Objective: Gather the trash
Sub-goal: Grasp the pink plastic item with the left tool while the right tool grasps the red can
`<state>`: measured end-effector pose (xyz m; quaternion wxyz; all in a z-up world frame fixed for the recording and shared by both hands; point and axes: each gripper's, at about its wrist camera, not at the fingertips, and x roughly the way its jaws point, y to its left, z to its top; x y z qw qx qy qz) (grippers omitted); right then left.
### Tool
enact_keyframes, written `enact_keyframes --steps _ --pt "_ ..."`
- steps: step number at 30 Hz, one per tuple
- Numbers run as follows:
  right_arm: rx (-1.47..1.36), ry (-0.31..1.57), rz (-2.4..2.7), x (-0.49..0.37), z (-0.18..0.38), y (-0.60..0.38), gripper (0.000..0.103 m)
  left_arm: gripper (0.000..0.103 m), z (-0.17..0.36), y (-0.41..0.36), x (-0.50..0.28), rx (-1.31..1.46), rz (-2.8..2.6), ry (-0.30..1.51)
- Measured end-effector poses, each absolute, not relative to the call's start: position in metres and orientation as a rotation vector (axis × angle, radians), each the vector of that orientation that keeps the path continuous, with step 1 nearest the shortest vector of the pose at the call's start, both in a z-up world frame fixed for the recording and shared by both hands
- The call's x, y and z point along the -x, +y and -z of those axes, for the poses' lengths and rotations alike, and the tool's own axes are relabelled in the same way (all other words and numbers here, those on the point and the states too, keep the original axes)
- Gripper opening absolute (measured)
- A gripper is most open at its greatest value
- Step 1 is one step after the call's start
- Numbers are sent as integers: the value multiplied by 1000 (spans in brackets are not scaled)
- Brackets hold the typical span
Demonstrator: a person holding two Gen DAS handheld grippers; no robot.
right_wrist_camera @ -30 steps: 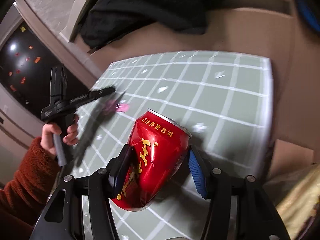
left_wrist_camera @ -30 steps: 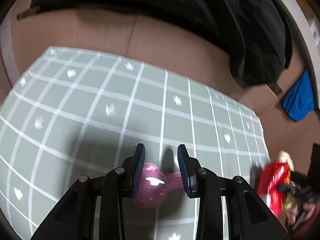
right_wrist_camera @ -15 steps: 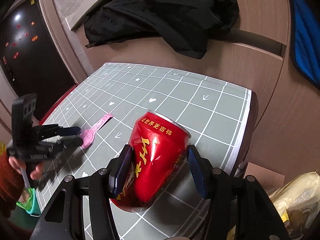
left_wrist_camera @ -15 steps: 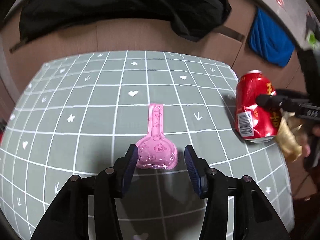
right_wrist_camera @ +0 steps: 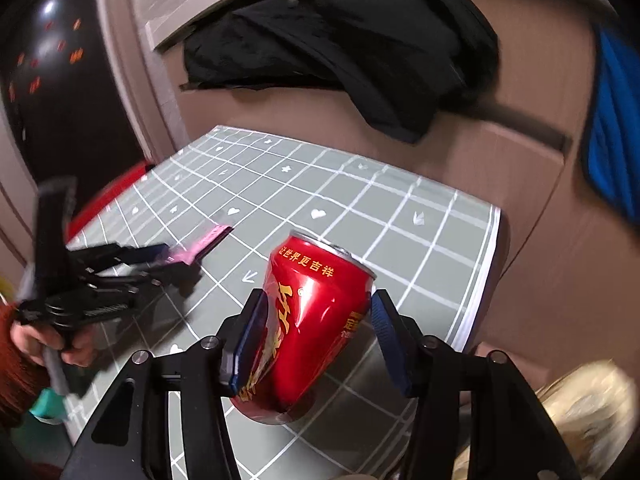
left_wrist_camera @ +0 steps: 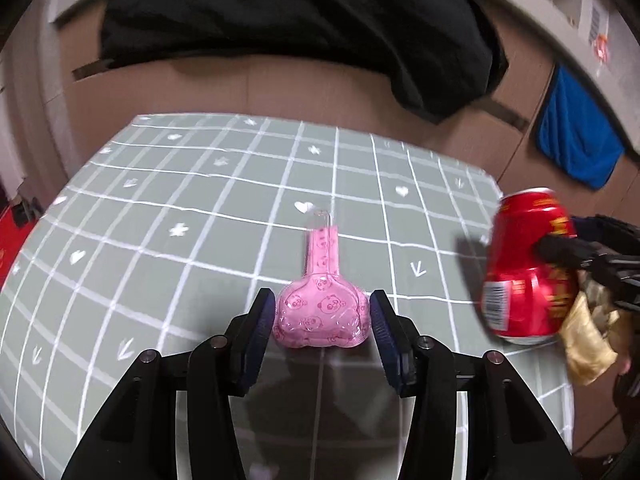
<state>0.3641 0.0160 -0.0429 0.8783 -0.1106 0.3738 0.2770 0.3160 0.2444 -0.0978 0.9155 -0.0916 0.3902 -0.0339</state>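
Observation:
A pink plastic pouch with a long neck [left_wrist_camera: 320, 312] lies flat on the grey-green checked table [left_wrist_camera: 160, 220]. My left gripper [left_wrist_camera: 322, 300] is open, one pad close on each side of the pouch's wide end. A red drink can [right_wrist_camera: 312, 320] sits tilted between the pads of my right gripper [right_wrist_camera: 318, 300], whose jaws are closing on it near the table's right edge. The left wrist view shows the can [left_wrist_camera: 520, 272] at the right, blurred. In the right wrist view the left gripper [right_wrist_camera: 160, 256] and pouch [right_wrist_camera: 204, 240] are at the left.
A black jacket [left_wrist_camera: 300, 20] hangs over the brown panel behind the table. A blue cloth [left_wrist_camera: 576, 144] hangs at the right. A yellowish bag [right_wrist_camera: 580, 412] sits below the table's right edge. A hand in a rust sleeve [right_wrist_camera: 40, 336] holds the left gripper.
The left jaws widened and let the pink pouch down flat on the table. The right gripper rolled and rose a little with the can, and its pads drew closer together.

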Motion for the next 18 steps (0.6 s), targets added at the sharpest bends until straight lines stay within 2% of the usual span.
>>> enact_keyframes --steps 8,11,13,18 --pt "344 820 -625 -355 49 82 48 50 77 287 -245 347 -77 695" --pt "340 863 -619 -359 63 99 52 50 78 299 -227 374 -100 679" --pt "339 885 -605 -361 72 107 63 50 79 302 -219 361 -123 669" --pt "294 966 -592 -364 92 110 63 50 81 303 -206 343 -145 659"
